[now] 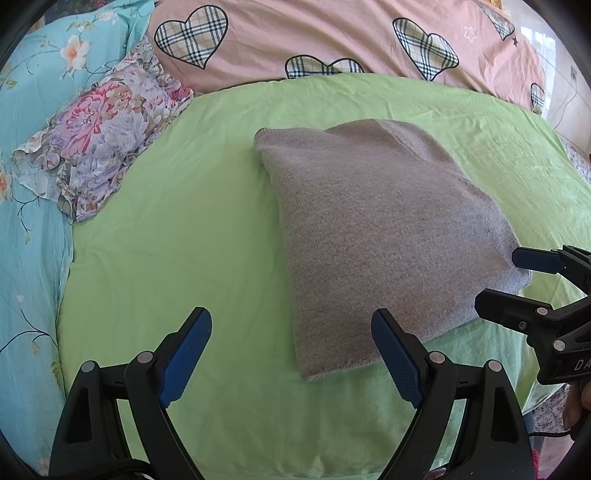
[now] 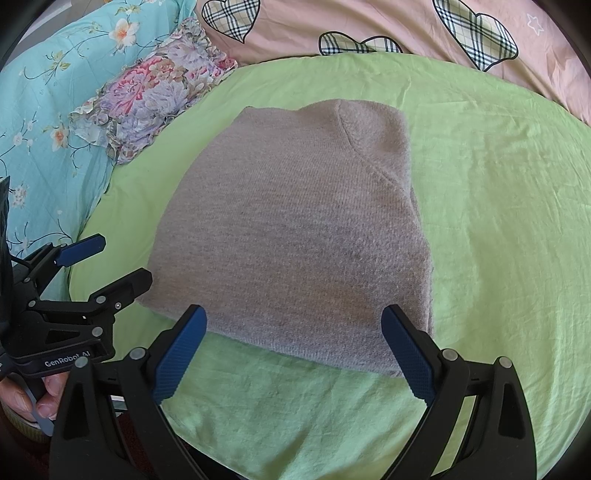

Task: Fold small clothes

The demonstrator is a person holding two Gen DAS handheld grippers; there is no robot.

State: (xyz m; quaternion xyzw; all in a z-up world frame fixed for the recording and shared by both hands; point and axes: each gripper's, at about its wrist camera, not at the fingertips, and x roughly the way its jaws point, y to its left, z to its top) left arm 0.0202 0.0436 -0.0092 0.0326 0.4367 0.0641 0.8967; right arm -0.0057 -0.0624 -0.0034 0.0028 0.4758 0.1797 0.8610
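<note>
A grey knit garment point(image 1: 380, 236) lies folded into a thick rectangle on the green sheet point(image 1: 184, 221); it also shows in the right wrist view point(image 2: 295, 236). My left gripper point(image 1: 291, 325) is open and empty, hovering above the sheet just short of the garment's near left corner. My right gripper point(image 2: 295, 321) is open and empty, just short of the garment's near edge. In the left wrist view the right gripper point(image 1: 496, 278) shows at the garment's near right corner. In the right wrist view the left gripper point(image 2: 122, 258) shows at the left.
A folded floral cloth point(image 1: 103, 136) lies at the sheet's left edge on a turquoise floral quilt point(image 1: 33, 184). A pink quilt with plaid hearts point(image 1: 332, 33) lies beyond the sheet. Bare green sheet point(image 2: 498, 221) extends right of the garment.
</note>
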